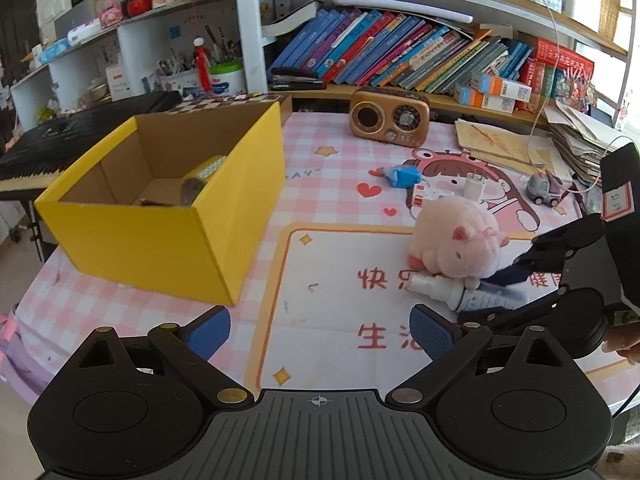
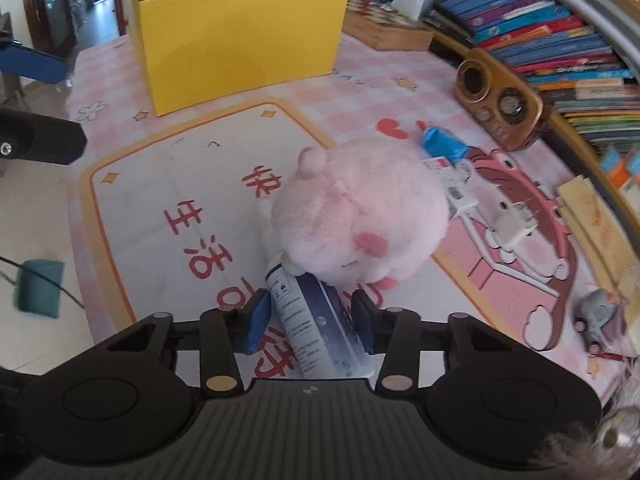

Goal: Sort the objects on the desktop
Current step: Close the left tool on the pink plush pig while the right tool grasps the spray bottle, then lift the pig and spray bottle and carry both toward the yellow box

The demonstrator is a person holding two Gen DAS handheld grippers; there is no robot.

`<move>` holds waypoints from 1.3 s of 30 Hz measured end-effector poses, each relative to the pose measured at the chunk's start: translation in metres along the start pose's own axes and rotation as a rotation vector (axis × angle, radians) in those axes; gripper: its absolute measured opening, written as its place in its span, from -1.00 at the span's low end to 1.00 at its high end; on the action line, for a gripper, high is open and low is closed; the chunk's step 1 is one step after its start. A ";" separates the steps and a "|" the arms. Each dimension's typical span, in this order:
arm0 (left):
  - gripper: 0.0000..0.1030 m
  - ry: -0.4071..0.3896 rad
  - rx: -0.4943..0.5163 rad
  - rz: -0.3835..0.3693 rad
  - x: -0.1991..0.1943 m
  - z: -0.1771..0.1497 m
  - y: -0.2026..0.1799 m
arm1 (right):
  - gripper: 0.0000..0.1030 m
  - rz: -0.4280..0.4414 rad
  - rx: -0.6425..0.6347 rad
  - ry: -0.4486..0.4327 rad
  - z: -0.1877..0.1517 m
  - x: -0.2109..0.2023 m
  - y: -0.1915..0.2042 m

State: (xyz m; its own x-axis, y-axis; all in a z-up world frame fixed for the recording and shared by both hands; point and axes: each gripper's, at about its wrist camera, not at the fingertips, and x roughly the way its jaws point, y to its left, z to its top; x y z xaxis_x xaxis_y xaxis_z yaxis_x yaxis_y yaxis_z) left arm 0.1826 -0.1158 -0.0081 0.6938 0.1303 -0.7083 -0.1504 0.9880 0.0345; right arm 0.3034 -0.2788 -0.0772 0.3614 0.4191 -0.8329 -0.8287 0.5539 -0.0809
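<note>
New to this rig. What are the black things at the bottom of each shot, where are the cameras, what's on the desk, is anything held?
They are hand-held two-finger grippers, one per hand, each with a fisheye camera looking along its fingers. In the left view, the left gripper hangs open and empty over the mat. In the right view, the right gripper has its blue pads around a spray bottle lying against a pink plush pig. Also there: a yellow box, a retro radio, a blue packet, a charger and a toy car.
</note>
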 end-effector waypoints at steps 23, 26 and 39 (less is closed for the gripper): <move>0.90 0.063 0.204 -0.149 0.104 0.028 -0.125 | -0.41 -0.244 0.503 0.036 -0.088 -0.057 -0.022; 0.82 0.077 0.182 -0.160 0.113 0.028 -0.122 | -0.40 -0.242 0.503 0.040 -0.088 -0.056 -0.022; 0.30 0.030 0.146 -0.188 0.092 0.031 -0.090 | -0.42 -0.247 0.570 0.015 -0.081 -0.056 -0.030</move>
State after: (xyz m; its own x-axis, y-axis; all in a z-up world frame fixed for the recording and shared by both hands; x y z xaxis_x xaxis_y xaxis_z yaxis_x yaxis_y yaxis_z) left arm 0.2819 -0.1904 -0.0548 0.6784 -0.0579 -0.7324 0.0846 0.9964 -0.0003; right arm 0.2733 -0.3772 -0.0722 0.5040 0.2216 -0.8348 -0.3609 0.9321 0.0296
